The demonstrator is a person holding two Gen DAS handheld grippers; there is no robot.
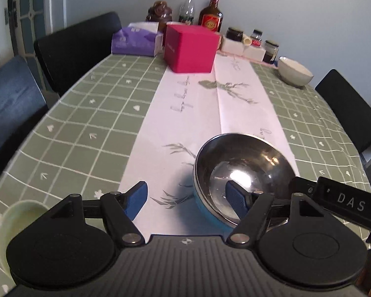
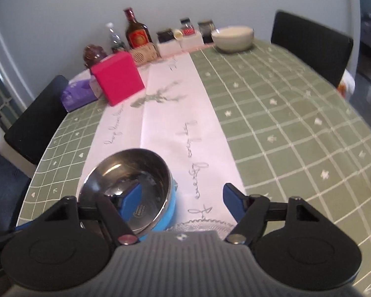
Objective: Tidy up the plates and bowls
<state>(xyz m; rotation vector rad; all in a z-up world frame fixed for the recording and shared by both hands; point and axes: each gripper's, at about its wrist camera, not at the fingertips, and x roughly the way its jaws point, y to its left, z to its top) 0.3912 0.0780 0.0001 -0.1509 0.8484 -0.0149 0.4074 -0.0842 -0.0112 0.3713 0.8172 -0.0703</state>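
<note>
Steel bowl (image 1: 240,173) sitting on white runner (image 1: 185,113), lying between both grippers; left gripper (image 1: 185,201) spreading wide, right gripper (image 2: 179,201) spreading too, each straddling rim, neither pinching.

The tablecloth (image 1: 81,133) is sage green with a white grid and small white hearts and flowers, and down its middle lies a white runner (image 1: 190,123) printed with grey-green bamboo sprigs and grey handwriting. On the runner sits a bowl (image 1: 240,170) that is shiny silver inside and bright blue outside, with a magenta box (image 1: 190,48) and a purple-and-white tissue pack (image 1: 136,40) further back, a cream bowl (image 1: 295,71) to one side and a pale green dish (image 1: 19,222) at the near edge. Both grippers are black with blue fingers (image 2: 231,201), and a brown bottle (image 2: 136,31) wears a red label and red cap.
</note>
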